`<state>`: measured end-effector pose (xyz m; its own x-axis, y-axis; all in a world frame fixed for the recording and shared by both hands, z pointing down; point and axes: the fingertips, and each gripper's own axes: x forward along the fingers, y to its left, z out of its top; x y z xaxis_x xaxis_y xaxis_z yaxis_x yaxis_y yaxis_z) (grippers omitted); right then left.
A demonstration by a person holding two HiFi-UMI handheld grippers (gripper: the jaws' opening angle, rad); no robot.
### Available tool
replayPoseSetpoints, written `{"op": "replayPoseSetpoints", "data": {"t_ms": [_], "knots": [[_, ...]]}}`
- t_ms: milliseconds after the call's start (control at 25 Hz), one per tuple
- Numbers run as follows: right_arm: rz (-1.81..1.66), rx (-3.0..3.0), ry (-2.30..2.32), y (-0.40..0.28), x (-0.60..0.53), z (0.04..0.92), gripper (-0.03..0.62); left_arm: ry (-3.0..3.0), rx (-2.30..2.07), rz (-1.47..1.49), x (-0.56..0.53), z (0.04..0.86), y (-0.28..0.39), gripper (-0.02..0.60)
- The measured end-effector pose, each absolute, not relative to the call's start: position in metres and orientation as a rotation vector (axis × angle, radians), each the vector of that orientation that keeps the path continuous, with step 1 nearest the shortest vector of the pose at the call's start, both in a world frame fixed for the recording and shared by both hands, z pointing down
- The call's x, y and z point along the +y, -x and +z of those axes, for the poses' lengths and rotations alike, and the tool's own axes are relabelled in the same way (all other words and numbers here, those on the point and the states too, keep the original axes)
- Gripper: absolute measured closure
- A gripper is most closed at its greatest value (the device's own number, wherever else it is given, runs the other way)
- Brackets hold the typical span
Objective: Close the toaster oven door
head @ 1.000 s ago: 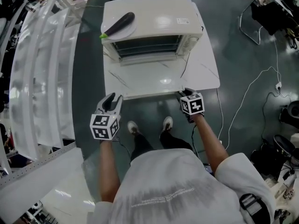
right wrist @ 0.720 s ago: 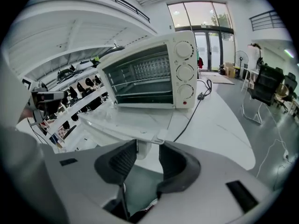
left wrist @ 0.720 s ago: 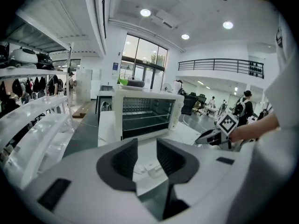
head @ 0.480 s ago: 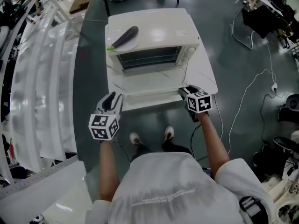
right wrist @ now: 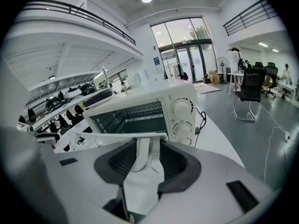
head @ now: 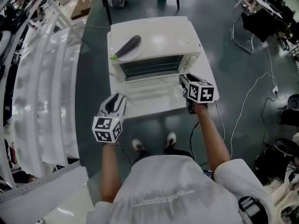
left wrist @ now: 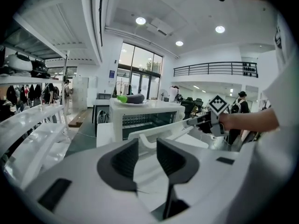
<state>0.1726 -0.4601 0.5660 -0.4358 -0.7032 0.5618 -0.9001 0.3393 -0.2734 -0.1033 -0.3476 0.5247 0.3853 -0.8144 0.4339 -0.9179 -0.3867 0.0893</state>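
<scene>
The right gripper [right wrist: 148,143] is clenched on the white bar handle [right wrist: 141,158], near its right end. That hold sits off to one side, so the lift probably has to stay even to keep the white drop-down door [right wrist: 122,136] from twisting on its hinge. Beyond the jaws the door hangs partly raised, its free edge slanting up toward the gripper. The white toaster oven [head: 156,43] stands just past it, its cavity still open and the wire rack showing. The round control knobs [right wrist: 181,109] sit just right of the opening, clear of the door's swing.

The left gripper [left wrist: 147,147] hovers with its jaws parted and nothing between them. It is well to the left of the right gripper, off the near left corner of the white table [head: 140,107], so it stays out of the door's arc.

On the oven roof, a dark eggplant [head: 128,45] lies on a white plate [head: 133,54], near the front left edge. A hard slam could jolt it. Otherwise the path up to the oven's face looks free.
</scene>
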Motion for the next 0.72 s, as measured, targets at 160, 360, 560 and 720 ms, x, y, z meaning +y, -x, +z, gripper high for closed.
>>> {"op": "replayPoseSetpoints", "data": {"t_ms": [160, 360, 560, 720], "knots": [[0.866, -2.236, -1.433, -0.170, -0.479, 0.556, 0.445, -2.326, -1.523, 0.464, -0.354, 0.525, 0.110, 0.469], [1.012, -2.274, -1.371, -0.167, -0.499, 0.548, 0.437, -2.320, -1.515, 0.462, -0.361, 0.528, 0.112, 0.469], [1.116, -2.326, -1.352, -0.166, -0.514, 0.543, 0.431, -2.317, -1.492, 0.466, -0.367, 0.534, 0.111, 0.469], [1.199, -2.363, -1.346, -0.162, -0.528, 0.539, 0.428, -2.315, -1.478, 0.464, -0.372, 0.536, 0.114, 0.469]]}}
